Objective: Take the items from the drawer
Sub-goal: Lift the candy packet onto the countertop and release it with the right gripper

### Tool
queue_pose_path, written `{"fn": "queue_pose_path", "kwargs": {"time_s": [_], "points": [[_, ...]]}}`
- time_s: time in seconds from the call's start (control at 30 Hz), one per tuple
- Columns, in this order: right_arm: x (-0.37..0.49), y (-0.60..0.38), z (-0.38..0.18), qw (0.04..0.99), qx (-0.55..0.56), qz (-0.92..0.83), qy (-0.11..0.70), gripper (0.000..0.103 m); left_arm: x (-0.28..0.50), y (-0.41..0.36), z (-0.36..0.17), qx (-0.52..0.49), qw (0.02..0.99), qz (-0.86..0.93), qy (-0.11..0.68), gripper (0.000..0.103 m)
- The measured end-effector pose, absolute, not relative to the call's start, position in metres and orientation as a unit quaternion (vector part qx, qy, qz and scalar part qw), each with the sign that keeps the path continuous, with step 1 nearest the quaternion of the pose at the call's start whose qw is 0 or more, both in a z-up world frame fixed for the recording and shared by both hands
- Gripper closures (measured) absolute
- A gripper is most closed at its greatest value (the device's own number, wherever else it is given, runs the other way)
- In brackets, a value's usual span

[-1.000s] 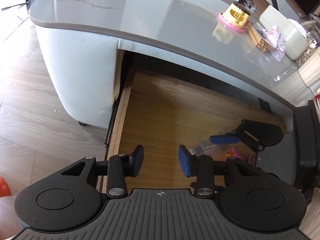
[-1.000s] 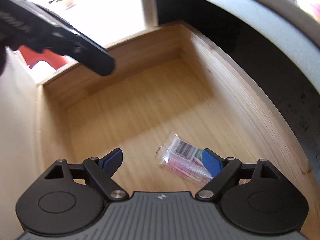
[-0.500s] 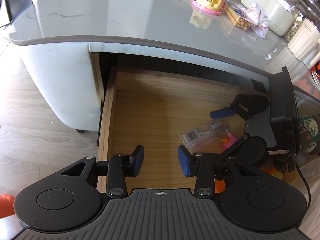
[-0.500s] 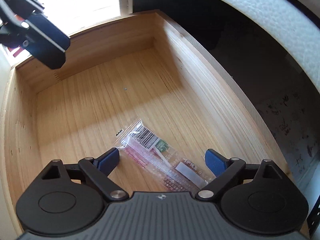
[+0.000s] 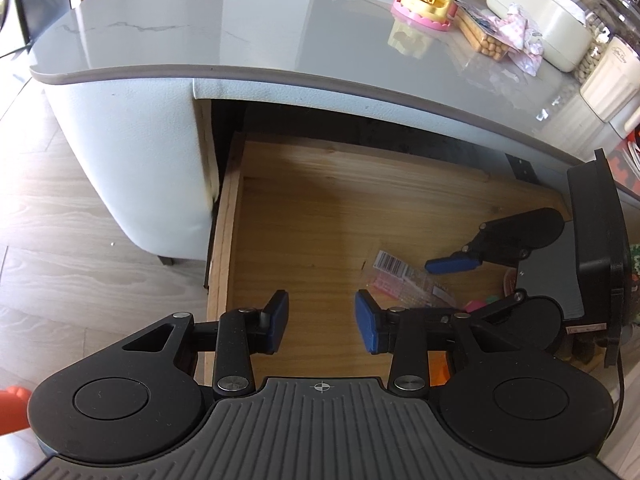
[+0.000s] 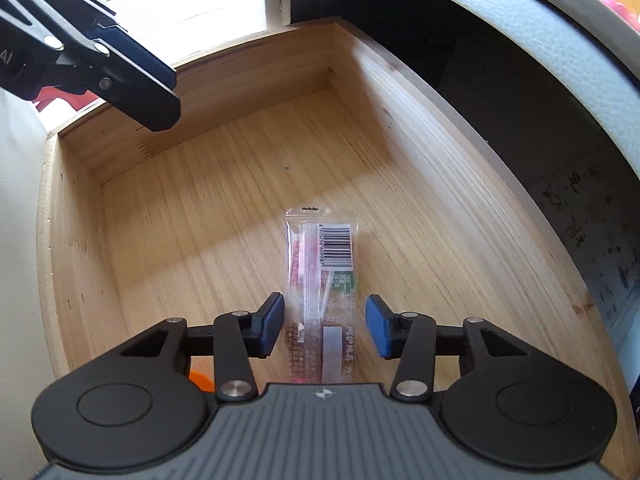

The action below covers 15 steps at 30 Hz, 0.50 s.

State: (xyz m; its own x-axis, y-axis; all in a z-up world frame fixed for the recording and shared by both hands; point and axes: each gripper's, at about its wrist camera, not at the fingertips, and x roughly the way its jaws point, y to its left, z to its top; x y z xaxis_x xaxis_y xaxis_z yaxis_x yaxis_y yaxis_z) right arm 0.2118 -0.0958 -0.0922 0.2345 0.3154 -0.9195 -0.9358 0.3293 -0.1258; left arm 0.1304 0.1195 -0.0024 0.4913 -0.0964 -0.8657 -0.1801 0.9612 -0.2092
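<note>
Your right hand-held gripper [image 6: 325,326] sits low in the wooden drawer [image 6: 248,184], jaws apart astride a clear barcoded packet [image 6: 322,276]. Your left hand-held gripper [image 6: 120,68] hangs far left.

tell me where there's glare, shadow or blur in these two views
Left wrist view: window glare and reflections on the glossy tabletop, drawer in its shade, fisheye bending edges. Right wrist view: blown-out window top left, diagonal sun band across the drawer floor, packet slightly soft.
</note>
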Motion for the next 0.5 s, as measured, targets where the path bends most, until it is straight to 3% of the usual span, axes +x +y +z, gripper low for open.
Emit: {"fn": "queue_pose_path", "kwargs": {"time_s": [0.03,0.1,0.3,0.5], "points": [[0.214,-0.097,-0.092,0.694,-0.362,0.448,0.431,0.057,0.131,0.12,-0.002,-0.138,0.852,0.025,0.504,0.063],[0.213,-0.095,-0.089,0.682,-0.375,0.444,0.444,0.067,0.131,0.118,0.0,-0.142,0.852,0.024,0.503,0.063],[0.198,-0.109,-0.029,0.704,-0.365,0.429,0.432,0.067,0.138,0.098,0.015,-0.121,0.867,-0.007,0.483,0.063],[0.16,-0.144,0.056,0.77,-0.351,0.389,0.364,0.067,0.144,0.083,0.016,-0.106,0.871,-0.018,0.479,0.064]]}}
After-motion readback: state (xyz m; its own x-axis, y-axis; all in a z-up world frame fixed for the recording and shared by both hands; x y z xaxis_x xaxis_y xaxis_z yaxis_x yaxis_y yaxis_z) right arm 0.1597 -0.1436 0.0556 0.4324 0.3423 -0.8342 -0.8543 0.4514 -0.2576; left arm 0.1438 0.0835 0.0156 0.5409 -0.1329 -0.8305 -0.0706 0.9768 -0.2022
